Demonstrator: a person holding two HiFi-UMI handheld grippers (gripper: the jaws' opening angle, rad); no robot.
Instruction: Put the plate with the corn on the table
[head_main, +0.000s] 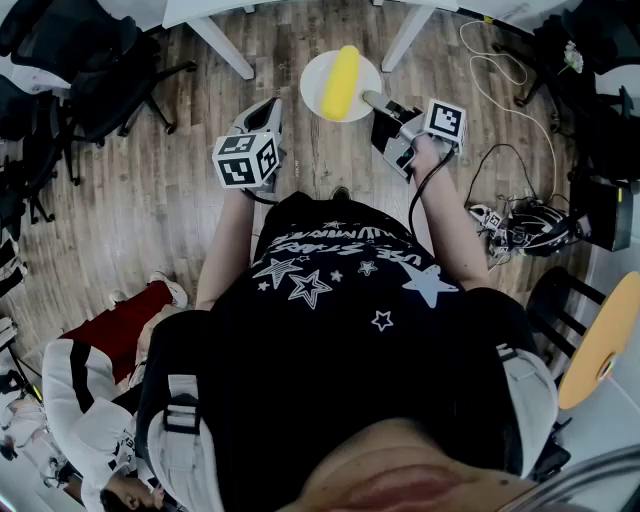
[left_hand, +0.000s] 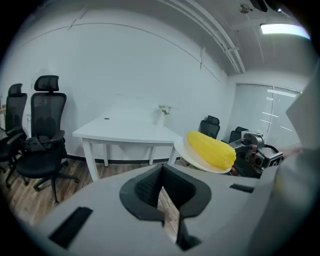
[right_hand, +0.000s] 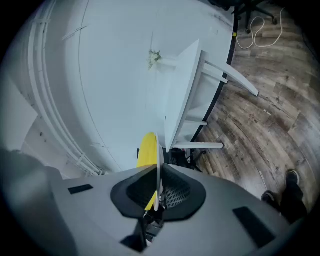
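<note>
A white plate (head_main: 316, 74) carrying a yellow corn cob (head_main: 340, 82) hangs in the air over the wooden floor. My right gripper (head_main: 370, 99) is shut on its right rim. In the right gripper view the plate (right_hand: 158, 159) shows edge-on between the pads, with the corn (right_hand: 146, 150) on its left side. The white table (right_hand: 183, 92) stands ahead of it. My left gripper (head_main: 268, 110) is held left of the plate, apart from it, shut with nothing in it. From the left gripper view the corn (left_hand: 210, 149) and plate (left_hand: 186, 152) float at the right, in front of the table (left_hand: 125, 132).
Table legs (head_main: 222, 46) slant down at the top of the head view. Black office chairs (left_hand: 44, 142) stand to the left. Cables (head_main: 500, 60) and dark gear (head_main: 530, 225) lie on the floor at the right. A small vase with flowers (left_hand: 162, 112) stands on the table.
</note>
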